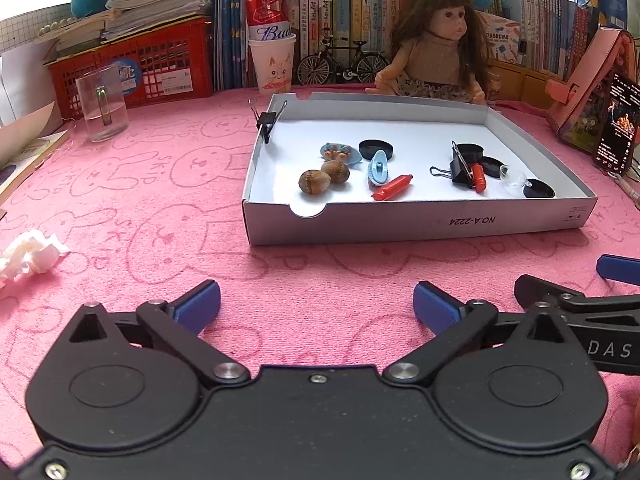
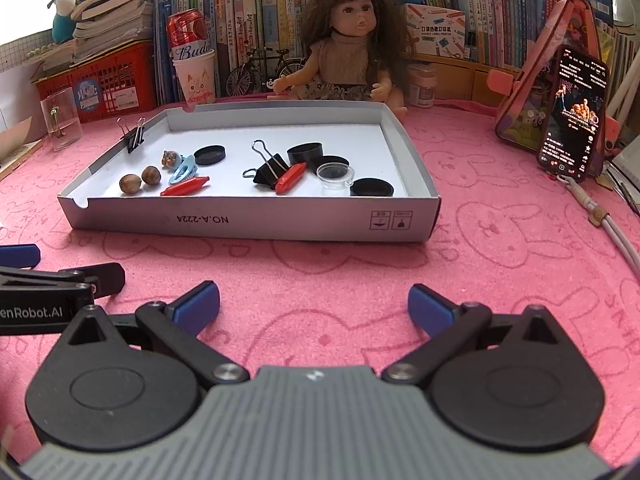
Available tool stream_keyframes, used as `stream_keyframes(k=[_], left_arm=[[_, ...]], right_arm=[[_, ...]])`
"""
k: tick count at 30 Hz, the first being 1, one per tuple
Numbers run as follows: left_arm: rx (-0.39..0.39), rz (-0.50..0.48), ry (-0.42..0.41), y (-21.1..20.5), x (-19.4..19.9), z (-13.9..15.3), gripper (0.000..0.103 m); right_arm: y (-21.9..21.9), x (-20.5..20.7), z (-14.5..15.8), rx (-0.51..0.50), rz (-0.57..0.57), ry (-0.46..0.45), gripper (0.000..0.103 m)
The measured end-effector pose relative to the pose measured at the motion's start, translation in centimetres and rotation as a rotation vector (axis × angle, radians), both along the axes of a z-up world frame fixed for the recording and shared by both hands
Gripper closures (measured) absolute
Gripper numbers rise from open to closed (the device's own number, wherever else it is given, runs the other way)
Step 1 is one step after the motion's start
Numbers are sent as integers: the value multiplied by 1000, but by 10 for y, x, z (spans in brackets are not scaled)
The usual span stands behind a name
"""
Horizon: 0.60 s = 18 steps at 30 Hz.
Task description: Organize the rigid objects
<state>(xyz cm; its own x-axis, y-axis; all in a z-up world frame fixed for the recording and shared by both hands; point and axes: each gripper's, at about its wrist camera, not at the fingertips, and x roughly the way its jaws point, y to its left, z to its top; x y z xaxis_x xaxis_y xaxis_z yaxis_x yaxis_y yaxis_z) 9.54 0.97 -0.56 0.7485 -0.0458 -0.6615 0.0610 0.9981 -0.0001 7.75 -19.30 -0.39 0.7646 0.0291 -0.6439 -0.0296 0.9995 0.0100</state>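
Both the left gripper (image 1: 316, 300) and right gripper (image 2: 314, 300) hover spread and empty at 6 o'clock of the cardboard tray (image 2: 256, 224), where nuts (image 2: 140, 179), binder clips (image 2: 269, 168) and black lids (image 2: 370, 189) lie loosely scattered, fitting either sorting's outset or its close.

The shallow white box (image 2: 256, 226) holds two brown nuts (image 2: 151, 175), two red plastic pieces (image 2: 185, 186), one light-blue clip (image 2: 183, 171) and one small figurine (image 2: 171, 157). It also holds four black round lids (image 2: 209, 155), one clear lid (image 2: 335, 175), and two black binder clips (image 2: 269, 168), the far-left one clamped on the box's wall. Beyond the box stand one doll (image 2: 352, 52), one toy bicycle (image 2: 262, 70) and one red can (image 2: 189, 34).
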Motion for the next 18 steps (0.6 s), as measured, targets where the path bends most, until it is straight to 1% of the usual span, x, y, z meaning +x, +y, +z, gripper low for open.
stream_keyframes(k=[18], left_arm=[[3, -3, -2, 1, -1, 0, 0]], right_arm=[[0, 0, 0, -1, 0, 0, 0]])
